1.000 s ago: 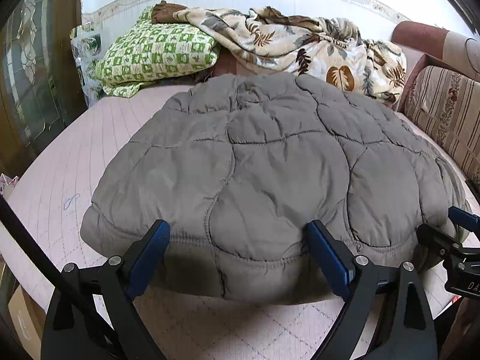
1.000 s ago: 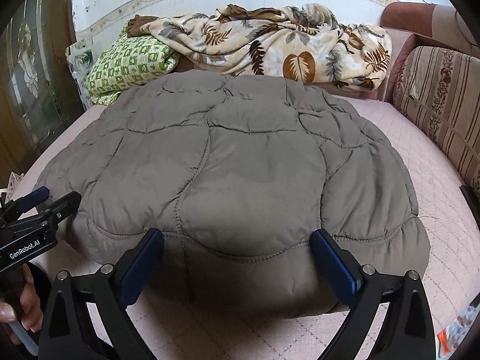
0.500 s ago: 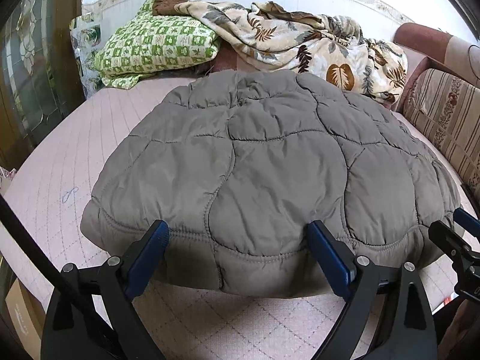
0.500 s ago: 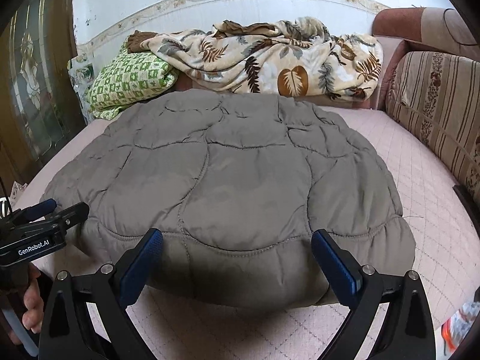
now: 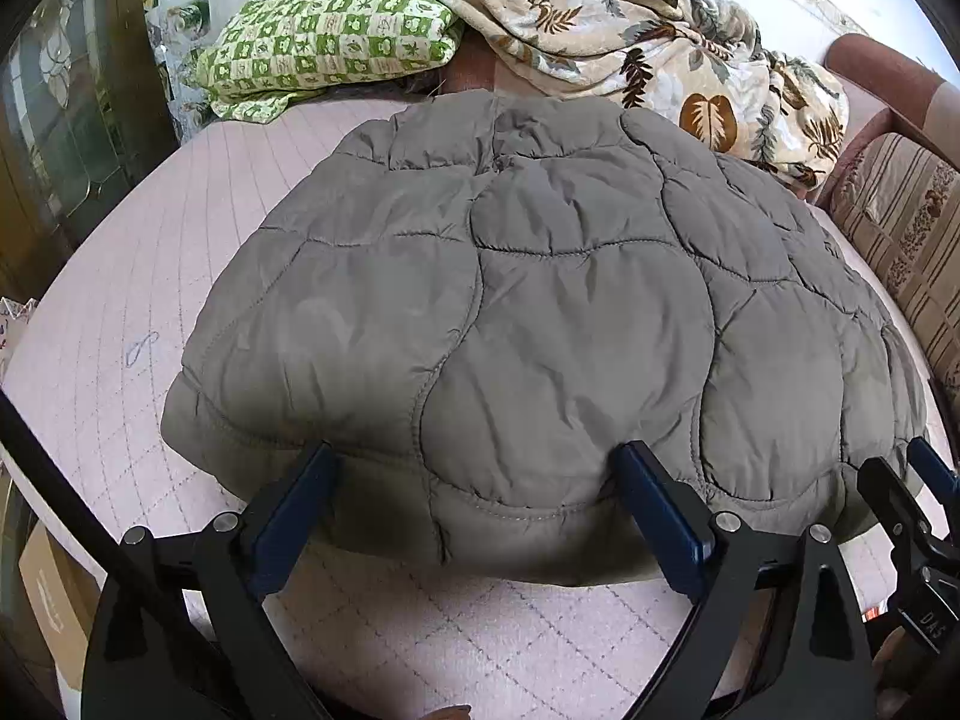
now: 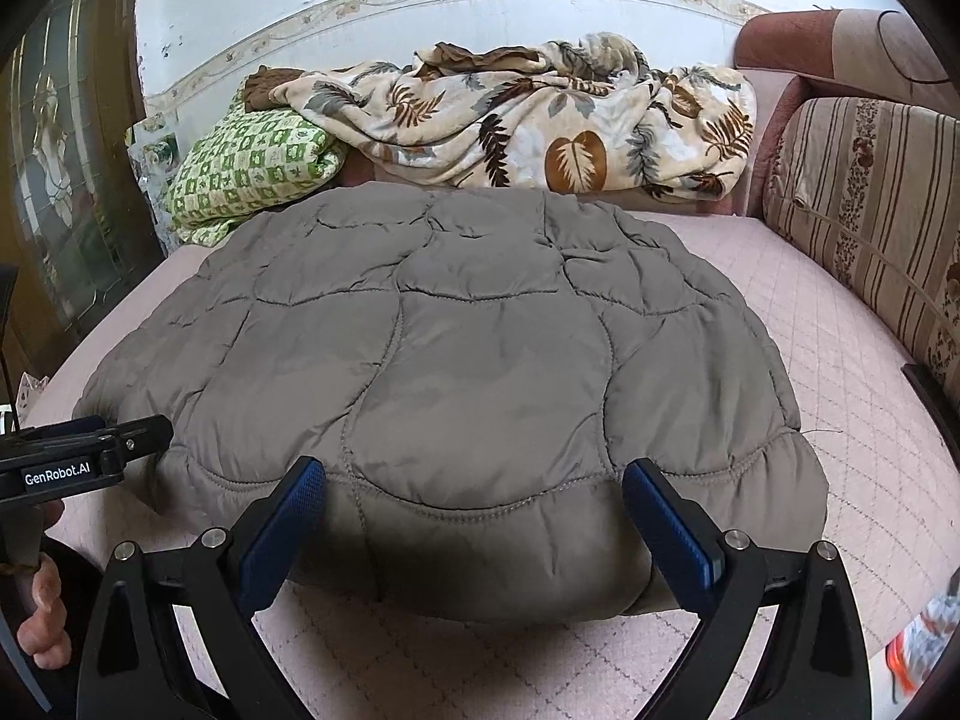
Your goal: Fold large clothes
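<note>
Grey quilted jacket (image 5: 540, 324) lay folded on the pink mattress (image 5: 102, 300), its hem just ahead of both grippers. Left gripper (image 5: 474, 498) and right gripper (image 6: 474, 510) were spread wide, empty. Advice: pinch the hem's corners evenly, then lift together.

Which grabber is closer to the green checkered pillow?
Left. The left gripper sits at the gray jacket's near hem, on the green pillow's side; the right gripper is farther along that hem.

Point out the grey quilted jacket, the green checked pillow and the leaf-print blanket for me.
grey quilted jacket (image 6: 468, 372): right wrist view, middle of its top panel.
green checked pillow (image 6: 252, 174): right wrist view, centre of its face.
leaf-print blanket (image 6: 516, 120): right wrist view, middle of the heap.
</note>
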Tool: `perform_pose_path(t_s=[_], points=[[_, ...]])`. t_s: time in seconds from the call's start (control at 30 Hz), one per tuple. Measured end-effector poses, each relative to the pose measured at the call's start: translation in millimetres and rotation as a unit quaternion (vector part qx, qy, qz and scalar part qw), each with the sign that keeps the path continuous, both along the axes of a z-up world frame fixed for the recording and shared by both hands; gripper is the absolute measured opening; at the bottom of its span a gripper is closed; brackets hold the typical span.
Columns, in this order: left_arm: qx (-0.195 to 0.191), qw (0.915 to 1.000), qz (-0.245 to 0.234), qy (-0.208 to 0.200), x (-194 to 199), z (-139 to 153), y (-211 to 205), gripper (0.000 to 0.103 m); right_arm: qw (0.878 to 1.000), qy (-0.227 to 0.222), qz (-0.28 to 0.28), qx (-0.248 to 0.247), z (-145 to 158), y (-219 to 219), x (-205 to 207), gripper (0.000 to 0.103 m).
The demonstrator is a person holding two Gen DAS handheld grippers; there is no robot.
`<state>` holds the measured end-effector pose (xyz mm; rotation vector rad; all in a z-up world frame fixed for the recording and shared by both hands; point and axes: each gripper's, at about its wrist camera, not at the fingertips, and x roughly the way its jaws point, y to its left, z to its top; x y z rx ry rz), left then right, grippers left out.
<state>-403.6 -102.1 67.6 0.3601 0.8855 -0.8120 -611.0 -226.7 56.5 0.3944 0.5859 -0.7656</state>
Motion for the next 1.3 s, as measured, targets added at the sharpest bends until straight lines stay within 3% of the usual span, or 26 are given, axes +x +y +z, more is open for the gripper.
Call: perform_pose_path(t_s=[0.1,0.17,0.23,0.37,0.53,0.7,1.0,1.3], points=[[0.005,0.9999,0.003,-0.01,-2,5,1,0.094,1.0,-0.002,-0.003,-0.017,6,3,-3,0.101],[-0.001,0.9988,0.024,-0.042,-7,12,7,0.094,0.999,-0.014,-0.007,-0.051,17,13,-9,0.101],[-0.018,0.9968,0.032,-0.071,-15,22,17,0.094,0.995,-0.022,-0.019,-0.094,30,28,-16,0.101],[-0.046,0.9896,0.026,-0.134,-47,37,50,0.094,0.98,-0.083,-0.028,-0.179,58,78,-48,0.103],[-0.09,0.9818,0.001,-0.167,-80,49,85,0.094,0.972,-0.083,-0.023,-0.218,64,119,-65,0.103],[-0.123,0.9755,0.01,-0.182,-86,56,91,0.094,0.967,-0.091,-0.026,-0.235,67,131,-68,0.103],[-0.1,0.9811,0.021,-0.164,-70,46,84,0.094,0.973,-0.073,0.004,-0.221,56,136,-56,0.103],[-0.07,0.9846,0.0,-0.16,-71,35,75,0.094,0.976,-0.063,0.019,-0.207,48,132,-47,0.103]])
